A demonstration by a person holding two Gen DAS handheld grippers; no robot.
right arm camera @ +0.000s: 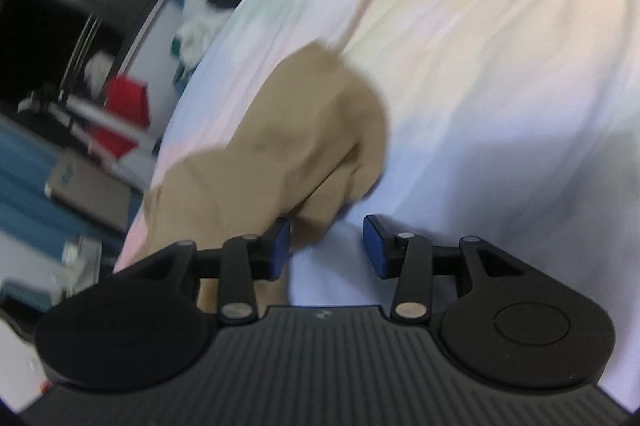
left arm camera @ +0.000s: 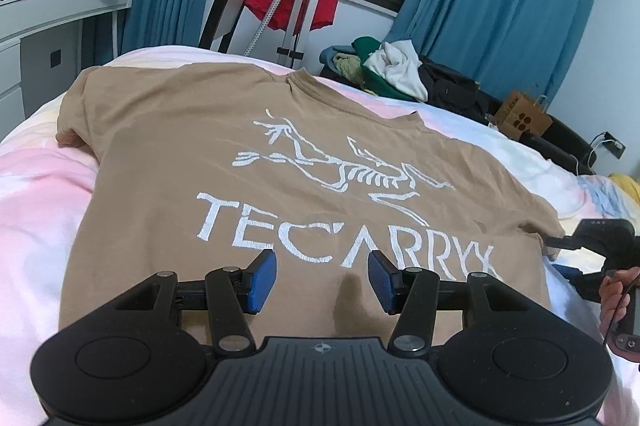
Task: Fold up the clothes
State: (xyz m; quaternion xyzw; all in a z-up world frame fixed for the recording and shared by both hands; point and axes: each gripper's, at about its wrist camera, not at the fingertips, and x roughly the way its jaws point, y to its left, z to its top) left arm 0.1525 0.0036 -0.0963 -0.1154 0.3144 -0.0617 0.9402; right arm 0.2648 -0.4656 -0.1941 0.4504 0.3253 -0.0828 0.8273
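A tan T-shirt (left arm camera: 280, 166) with a white skeleton print and lettering lies flat, back up, on the pastel bedsheet (left arm camera: 32, 186). My left gripper (left arm camera: 322, 268) hovers over its lower part, open, with only the flat cloth under the blue pads. In the blurred right wrist view my right gripper (right arm camera: 326, 246) stands open at the shirt's bunched sleeve (right arm camera: 300, 146). The cloth touches the left pad (right arm camera: 282, 246), and the right pad is clear over the sheet (right arm camera: 480, 106). The right gripper's body (left arm camera: 592, 234) and a hand (left arm camera: 616, 294) show at the left view's right edge.
A heap of clothes (left arm camera: 392, 70) and a brown paper bag (left arm camera: 524, 118) lie past the bed's far right side. A metal rack with a red garment (left arm camera: 292, 6) stands by the window between blue curtains. A grey dresser (left arm camera: 48, 26) is at far left.
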